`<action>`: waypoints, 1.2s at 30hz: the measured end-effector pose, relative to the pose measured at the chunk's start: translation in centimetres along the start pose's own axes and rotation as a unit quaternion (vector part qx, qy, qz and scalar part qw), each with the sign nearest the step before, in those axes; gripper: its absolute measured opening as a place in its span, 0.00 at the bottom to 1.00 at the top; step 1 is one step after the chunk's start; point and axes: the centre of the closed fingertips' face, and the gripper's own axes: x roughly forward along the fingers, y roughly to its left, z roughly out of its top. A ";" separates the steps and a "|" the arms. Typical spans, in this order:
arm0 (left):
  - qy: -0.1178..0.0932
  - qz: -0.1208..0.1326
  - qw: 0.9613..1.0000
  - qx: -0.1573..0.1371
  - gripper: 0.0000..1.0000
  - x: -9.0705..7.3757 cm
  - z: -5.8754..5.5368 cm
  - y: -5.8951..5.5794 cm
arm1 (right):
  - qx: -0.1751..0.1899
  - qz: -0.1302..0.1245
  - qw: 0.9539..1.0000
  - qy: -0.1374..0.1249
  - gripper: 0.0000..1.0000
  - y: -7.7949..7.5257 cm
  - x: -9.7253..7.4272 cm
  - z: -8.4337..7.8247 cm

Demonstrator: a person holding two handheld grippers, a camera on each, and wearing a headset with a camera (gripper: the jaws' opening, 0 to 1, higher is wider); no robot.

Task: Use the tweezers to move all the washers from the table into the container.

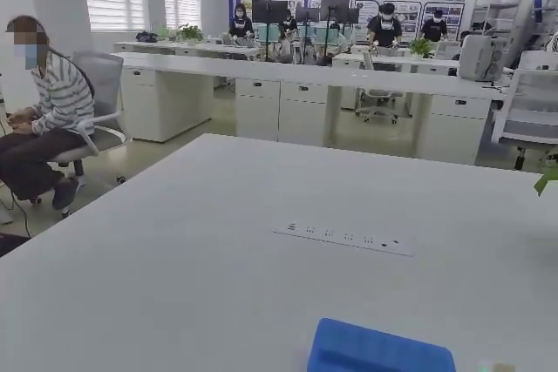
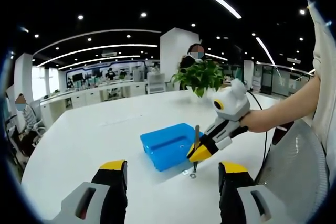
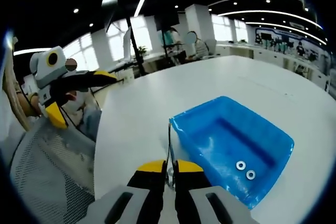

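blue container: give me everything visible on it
The blue container is a shallow rectangular tray, glossy plastic by its look, open-topped, with rounded corners and a raised rim. It sits flat on the white table. Two washers lie side by side on its floor near one wall. The tweezers end close by one corner; contact unclear.

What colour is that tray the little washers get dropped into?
Bright blue. The container shows best in the right gripper view, two washers inside.
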 end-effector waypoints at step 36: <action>-0.003 0.003 1.000 0.000 0.72 -0.1 0.1 0.1 | 0.141 0.020 0.980 -0.140 0.03 -3.7 -4.0 8.3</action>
